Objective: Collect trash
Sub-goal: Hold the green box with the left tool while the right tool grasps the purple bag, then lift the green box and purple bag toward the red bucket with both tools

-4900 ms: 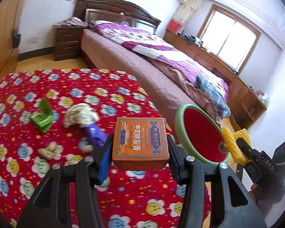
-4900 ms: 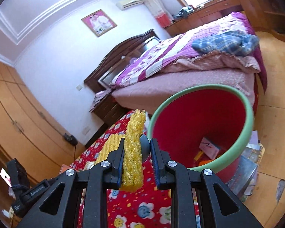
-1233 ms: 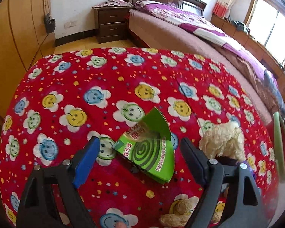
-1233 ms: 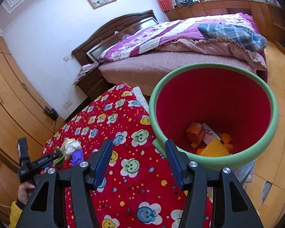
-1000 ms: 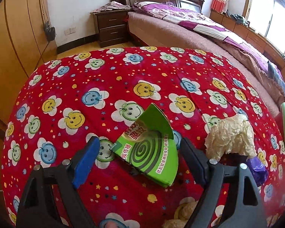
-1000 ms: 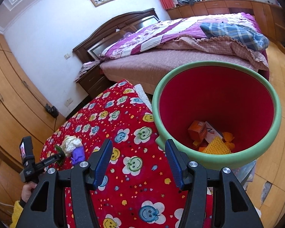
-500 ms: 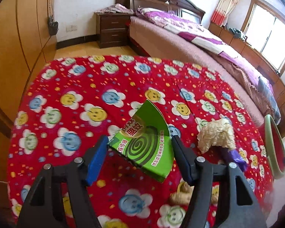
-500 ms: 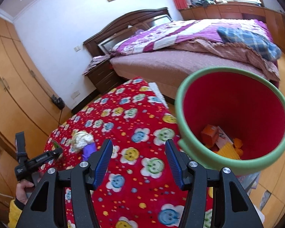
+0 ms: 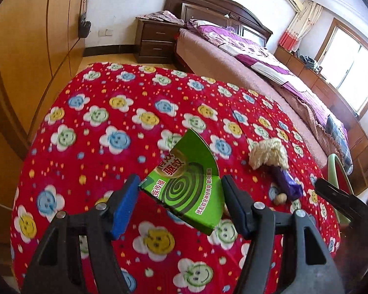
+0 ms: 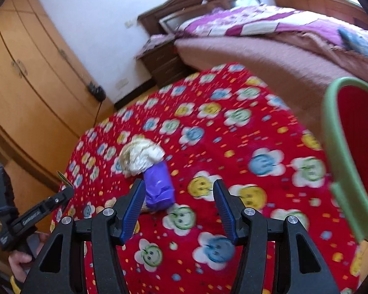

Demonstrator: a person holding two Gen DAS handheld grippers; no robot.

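The flat green cardboard mosquito-coil box (image 9: 187, 183) sits clamped between the pads of the left gripper (image 9: 180, 204), lifted off the red flower-print blanket (image 9: 115, 112); held by its edges, it may slip. The right gripper (image 10: 179, 204), tilted downward with jaws apart and empty, hangs over the purple wrapper (image 10: 158, 186) on the blanket.

1. The right claw (image 10: 179, 205) hangs with its blue-padded jaws apart and nothing pressed between them.
2. A crumpled purple wrapper (image 10: 158, 187) lies on the red flower-print cloth of the worktop (image 10: 233, 132), near the left pad.
3. A wad of cream crumpled paper (image 10: 141, 156) touches the wrapper's far end.
4. A red bucket with a green rim (image 10: 336, 156) stands at the right edge.
5. The left claw (image 10: 61, 197) shows far left.
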